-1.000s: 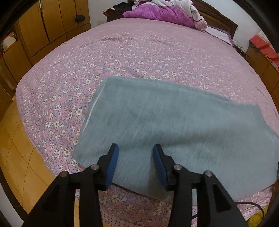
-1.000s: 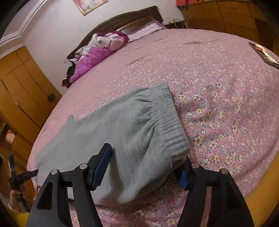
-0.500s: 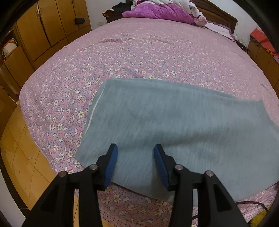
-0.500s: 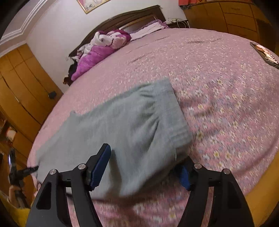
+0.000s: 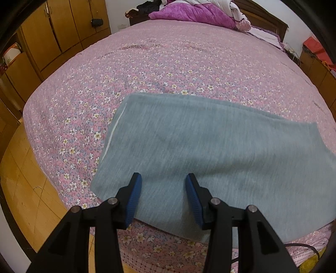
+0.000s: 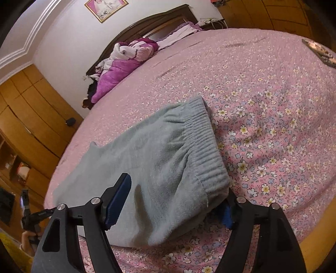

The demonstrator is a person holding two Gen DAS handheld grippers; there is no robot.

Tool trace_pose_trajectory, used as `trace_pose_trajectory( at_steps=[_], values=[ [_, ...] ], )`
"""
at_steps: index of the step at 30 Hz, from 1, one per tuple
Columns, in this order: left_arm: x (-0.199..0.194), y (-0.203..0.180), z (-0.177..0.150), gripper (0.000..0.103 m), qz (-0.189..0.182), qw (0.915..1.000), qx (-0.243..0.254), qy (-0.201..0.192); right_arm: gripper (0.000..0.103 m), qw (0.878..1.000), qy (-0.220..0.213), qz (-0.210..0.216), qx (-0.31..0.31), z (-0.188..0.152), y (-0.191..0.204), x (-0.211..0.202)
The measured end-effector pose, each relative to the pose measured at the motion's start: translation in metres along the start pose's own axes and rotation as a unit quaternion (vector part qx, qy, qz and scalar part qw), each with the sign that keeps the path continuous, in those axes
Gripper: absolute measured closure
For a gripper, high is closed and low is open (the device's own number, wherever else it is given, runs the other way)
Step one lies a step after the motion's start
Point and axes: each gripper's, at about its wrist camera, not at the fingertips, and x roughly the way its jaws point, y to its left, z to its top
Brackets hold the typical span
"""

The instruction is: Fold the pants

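The left wrist view looks from above the foot edge of the bed [image 5: 189, 63], near its left corner, facing the headboard [image 5: 262, 19]. It sits close over the pants [image 5: 210, 151], with the left gripper [image 5: 163, 195] in the lower frame.

The right wrist view looks from low at the same foot edge, further right, facing diagonally across the bed [image 6: 262, 84] toward the headboard [image 6: 147, 23] and wardrobe [image 6: 31, 109]. It sits very near the waistband [image 6: 205, 147], with the right gripper [image 6: 174, 203] in the lower frame.

Both views share the pants [image 6: 136, 168], the bed surface, the headboard and the purple quilt [image 5: 195, 14] [image 6: 119, 71].
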Motion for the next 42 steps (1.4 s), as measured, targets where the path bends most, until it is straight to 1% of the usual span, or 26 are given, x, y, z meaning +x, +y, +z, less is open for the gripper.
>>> trace_pose_trajectory(
  at_steps=[1,2,3,4,6,7,10,14,22,31,42],
  values=[
    [0.000,0.000,0.000,0.057,0.000,1.0000,-0.001,0.001,0.057,1.000,-0.001,-0.018,-0.003,0.001,0.001,-0.001],
    [0.000,0.000,0.001,0.057,-0.002,1.0000,-0.002,0.001,0.065,0.999,0.000,-0.037,-0.004,0.001,0.001,-0.003],
    [-0.001,0.000,0.001,0.057,-0.002,1.0000,-0.003,0.002,0.073,0.999,-0.001,-0.039,-0.001,0.002,0.001,-0.004],
    [-0.001,0.000,0.001,0.057,-0.003,1.0000,-0.004,0.003,0.081,1.000,-0.002,-0.030,0.008,0.003,-0.001,-0.007],
    [-0.003,0.000,0.000,0.057,-0.006,1.0000,-0.006,0.004,0.089,1.000,-0.003,-0.011,0.018,0.006,0.000,-0.013],
    [-0.005,0.000,0.000,0.057,-0.008,0.9999,-0.006,0.004,0.091,1.000,-0.005,-0.010,0.016,0.006,0.001,-0.015],
    [-0.010,0.001,-0.002,0.057,-0.011,0.9999,-0.005,0.001,0.093,1.000,-0.019,-0.005,-0.009,0.010,0.016,-0.024],
    [-0.019,0.005,-0.003,0.057,-0.014,0.9999,-0.008,-0.006,0.094,0.998,-0.033,0.023,-0.040,0.020,0.042,-0.035],
    [-0.041,0.012,-0.003,0.057,-0.017,0.9995,-0.011,-0.023,0.095,0.990,-0.034,0.059,-0.126,0.036,0.100,-0.037],
    [-0.067,0.028,0.000,0.057,-0.019,0.9983,-0.024,-0.050,0.096,0.974,-0.031,0.112,-0.196,0.048,0.165,-0.029],
    [-0.083,0.051,-0.003,0.057,-0.013,0.9968,-0.044,-0.066,0.097,0.952,-0.007,0.177,-0.250,0.046,0.241,-0.010]
  ],
)
